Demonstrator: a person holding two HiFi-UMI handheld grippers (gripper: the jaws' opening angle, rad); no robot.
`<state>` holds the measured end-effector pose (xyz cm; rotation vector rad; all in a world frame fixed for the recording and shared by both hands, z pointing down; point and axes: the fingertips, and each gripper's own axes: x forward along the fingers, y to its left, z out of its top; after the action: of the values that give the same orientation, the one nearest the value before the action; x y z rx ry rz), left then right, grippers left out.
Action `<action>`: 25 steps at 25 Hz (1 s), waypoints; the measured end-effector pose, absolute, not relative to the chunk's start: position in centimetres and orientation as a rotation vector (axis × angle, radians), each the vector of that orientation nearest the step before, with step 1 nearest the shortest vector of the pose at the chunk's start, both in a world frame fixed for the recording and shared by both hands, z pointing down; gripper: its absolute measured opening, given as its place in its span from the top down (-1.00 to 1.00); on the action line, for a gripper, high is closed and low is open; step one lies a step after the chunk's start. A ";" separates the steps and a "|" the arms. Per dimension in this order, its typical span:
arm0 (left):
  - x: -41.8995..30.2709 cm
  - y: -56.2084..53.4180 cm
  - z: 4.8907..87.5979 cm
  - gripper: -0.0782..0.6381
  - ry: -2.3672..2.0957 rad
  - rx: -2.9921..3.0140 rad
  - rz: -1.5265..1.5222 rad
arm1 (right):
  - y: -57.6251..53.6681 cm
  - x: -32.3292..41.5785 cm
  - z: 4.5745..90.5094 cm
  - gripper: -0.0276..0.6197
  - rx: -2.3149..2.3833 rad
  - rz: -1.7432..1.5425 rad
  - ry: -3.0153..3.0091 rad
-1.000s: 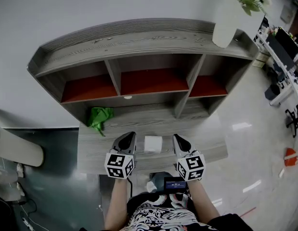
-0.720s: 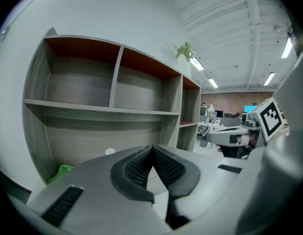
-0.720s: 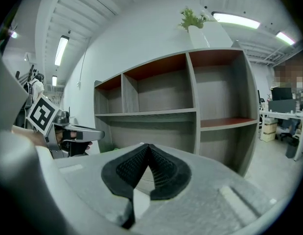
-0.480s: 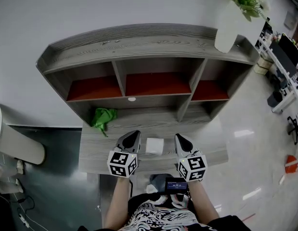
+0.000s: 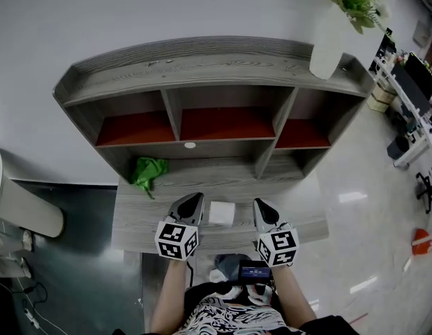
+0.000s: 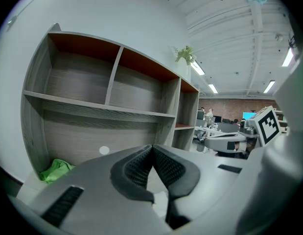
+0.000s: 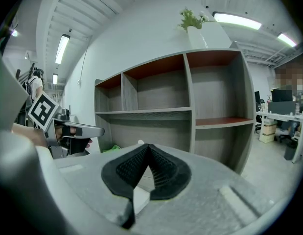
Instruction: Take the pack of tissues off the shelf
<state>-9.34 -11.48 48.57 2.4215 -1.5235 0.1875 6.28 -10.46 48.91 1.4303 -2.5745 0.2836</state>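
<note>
Little has moved since a second ago: left claw (image 5: 191,201) and right claw (image 5: 262,206) hover fully closed and empty, flanking the white square tissue pack (image 5: 222,213) on the grey wood-grain worktop (image 5: 132,218). Only the head view shows that pack; claw bodies block both gripper views.

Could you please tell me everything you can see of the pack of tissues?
The pack of tissues is a small, white, roughly square block. Any print or wrapper detail is too small to tell. It lies flat on the grey wood-grain lower board of the shelf, near the front edge and below the middle compartment. It sits between the left gripper and the right gripper, and a narrow gap seems to separate it from each. Nothing rests on it.
</note>
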 end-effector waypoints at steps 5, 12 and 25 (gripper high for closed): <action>-9.3 -11.5 48.6 0.76 -1.523 2.421 0.193 | -10.3 6.9 49.0 0.91 1.447 0.285 -2.566; -9.5 -11.2 48.8 0.76 -1.514 2.418 0.194 | -10.2 6.9 49.2 0.91 1.455 0.293 -2.559; -11.2 -11.1 49.6 0.76 -1.531 2.383 0.184 | -10.0 7.0 49.6 0.91 1.468 0.301 -2.544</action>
<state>-11.21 -11.07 49.57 2.3829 -1.5309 0.1845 6.97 -10.04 49.55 1.4684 -2.5437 0.3005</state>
